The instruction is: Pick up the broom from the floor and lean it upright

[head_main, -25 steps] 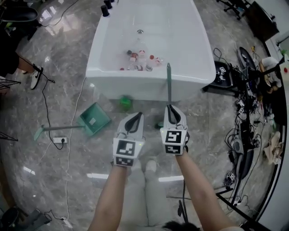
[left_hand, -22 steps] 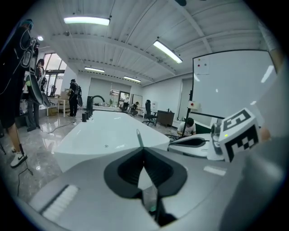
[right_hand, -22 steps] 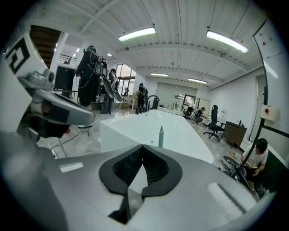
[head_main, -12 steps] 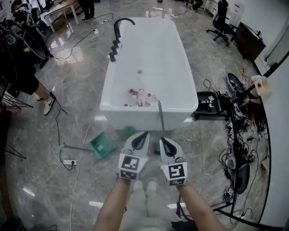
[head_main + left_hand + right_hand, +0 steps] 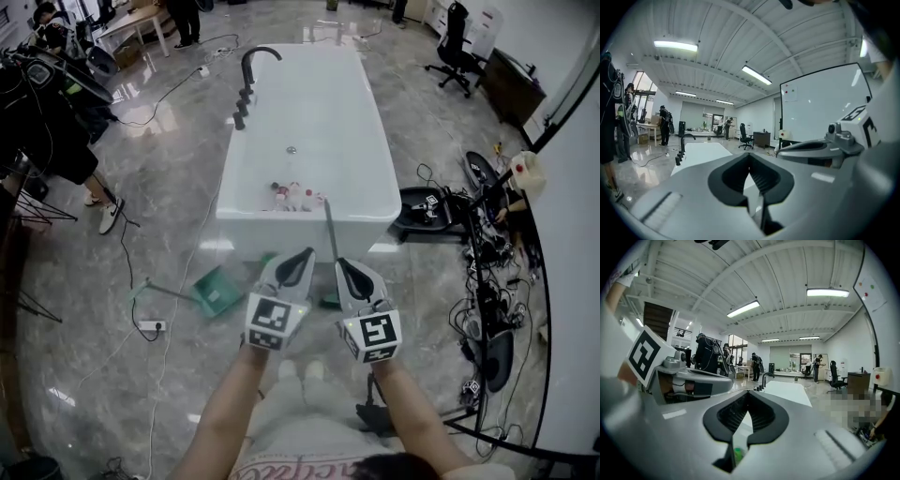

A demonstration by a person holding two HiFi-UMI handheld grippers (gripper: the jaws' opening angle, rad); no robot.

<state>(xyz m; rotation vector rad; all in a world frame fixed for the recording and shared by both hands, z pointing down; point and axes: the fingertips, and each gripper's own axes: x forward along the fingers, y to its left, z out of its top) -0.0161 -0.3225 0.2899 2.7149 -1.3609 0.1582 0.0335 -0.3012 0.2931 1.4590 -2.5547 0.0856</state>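
Observation:
The broom's thin grey-green handle [image 5: 329,225] stands upright against the front rim of the white bathtub [image 5: 309,112]. Its green head [image 5: 328,302] rests on the floor between my two grippers. My right gripper [image 5: 343,265] is raised just in front of the handle's lower part, shut with nothing in it. In the right gripper view the right gripper [image 5: 747,405] shows shut jaws with a speck of green below them. My left gripper [image 5: 305,254] hovers beside it, also shut and empty, as the left gripper [image 5: 751,164] shows in its own view.
A green dustpan [image 5: 216,291] with a long handle lies on the floor left of me, beside a power strip [image 5: 150,326] and cables. Small bottles [image 5: 292,195] sit inside the tub. Equipment and cables [image 5: 487,281] crowd the right side. People stand at far left [image 5: 56,122].
Both grippers have risen and drawn closer to me. The right gripper, earlier at the handle's lower end, now sits clear of it. The broom stays leaning on the tub.

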